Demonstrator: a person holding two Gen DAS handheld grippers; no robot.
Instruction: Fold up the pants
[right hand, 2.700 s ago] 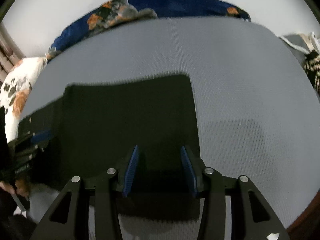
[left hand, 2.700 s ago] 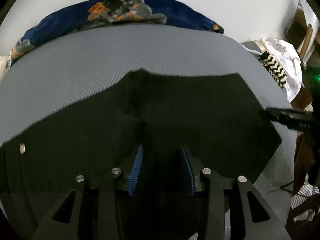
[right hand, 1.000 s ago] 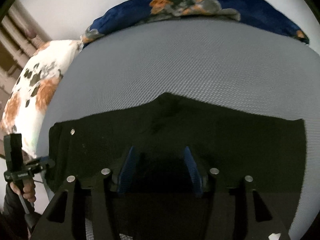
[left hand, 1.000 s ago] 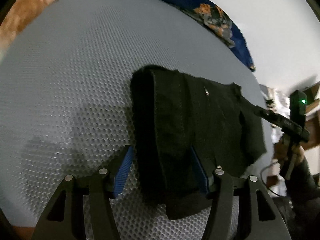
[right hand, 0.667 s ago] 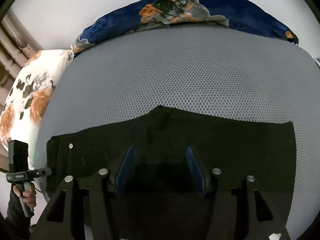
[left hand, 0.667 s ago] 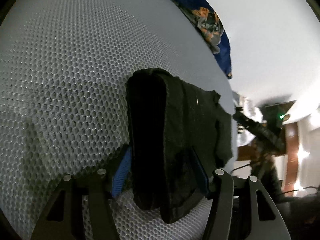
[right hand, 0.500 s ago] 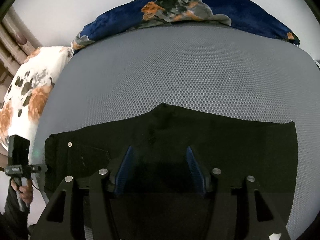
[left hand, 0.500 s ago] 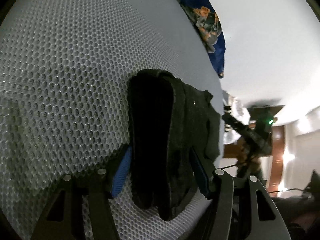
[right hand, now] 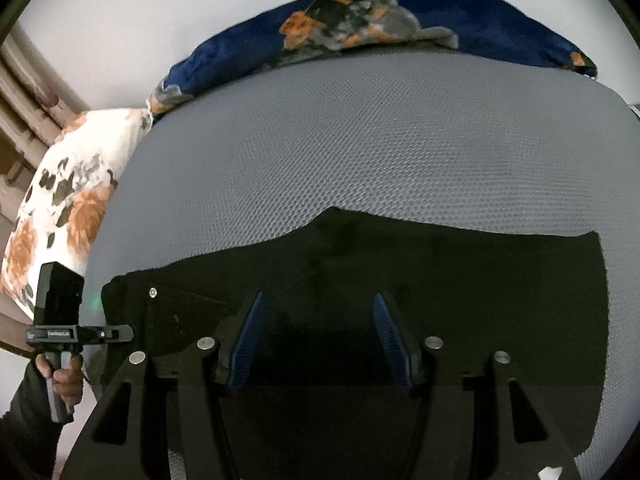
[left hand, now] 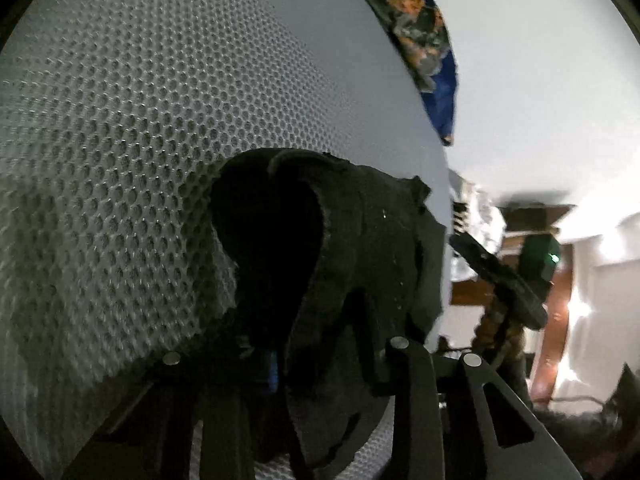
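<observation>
My left gripper (left hand: 320, 364) is clamped on the bunched end of the black pants (right hand: 400, 272), which lie along the near edge of the grey mesh bed (right hand: 360, 140). My right gripper (right hand: 320, 340) hovers over their middle, fingers apart, with open mattress stretching beyond to the blue pillow (right hand: 400, 16).

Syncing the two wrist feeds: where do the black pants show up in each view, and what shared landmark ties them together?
Left wrist: the black pants sit centre to lower centre, bunched and raised at the left gripper, which is shut on them.
Right wrist: the pants lie flat across the lower half, under the open right gripper.
Shared landmark: the navy floral pillow at the far edge of the grey mesh mattress.
</observation>
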